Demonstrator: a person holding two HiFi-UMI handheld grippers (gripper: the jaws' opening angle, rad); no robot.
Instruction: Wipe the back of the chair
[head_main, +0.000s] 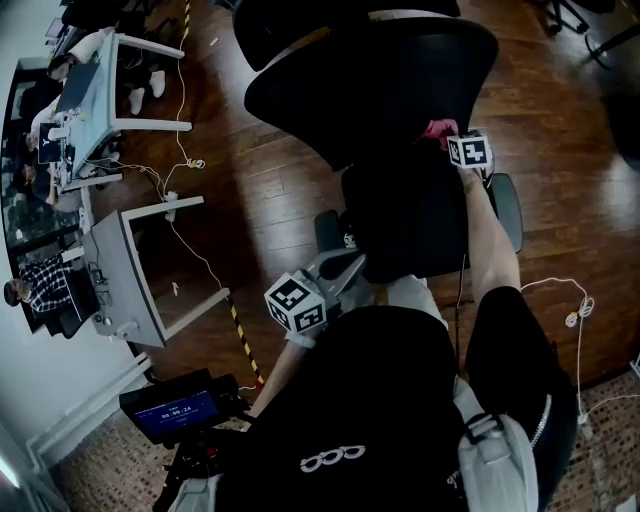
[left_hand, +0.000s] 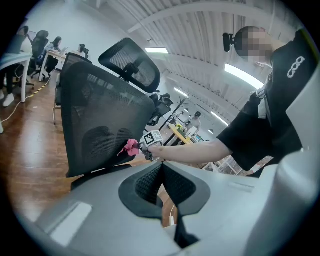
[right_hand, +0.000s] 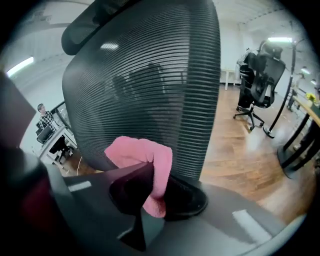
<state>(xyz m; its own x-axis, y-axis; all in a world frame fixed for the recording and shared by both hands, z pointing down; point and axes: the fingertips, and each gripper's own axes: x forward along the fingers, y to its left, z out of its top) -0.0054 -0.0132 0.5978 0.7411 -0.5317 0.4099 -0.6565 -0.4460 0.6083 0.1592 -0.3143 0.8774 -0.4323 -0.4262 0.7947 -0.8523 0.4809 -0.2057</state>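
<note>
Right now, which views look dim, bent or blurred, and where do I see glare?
Head view: dim, the black chair back shows little detail. Left gripper view: strong fisheye bending, dark round corners, bright ceiling lights. Right gripper view: same bending; the pink cloth close to the lens is soft, and the wood floor glares at right.

Dim head view, bright ceiling strip lights (left_hand: 240, 75) overhead, strong fisheye vignette, softly blurred edges.

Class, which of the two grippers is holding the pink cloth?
The right gripper: its jaws pinch the pink cloth; the left gripper holds nothing.
</note>
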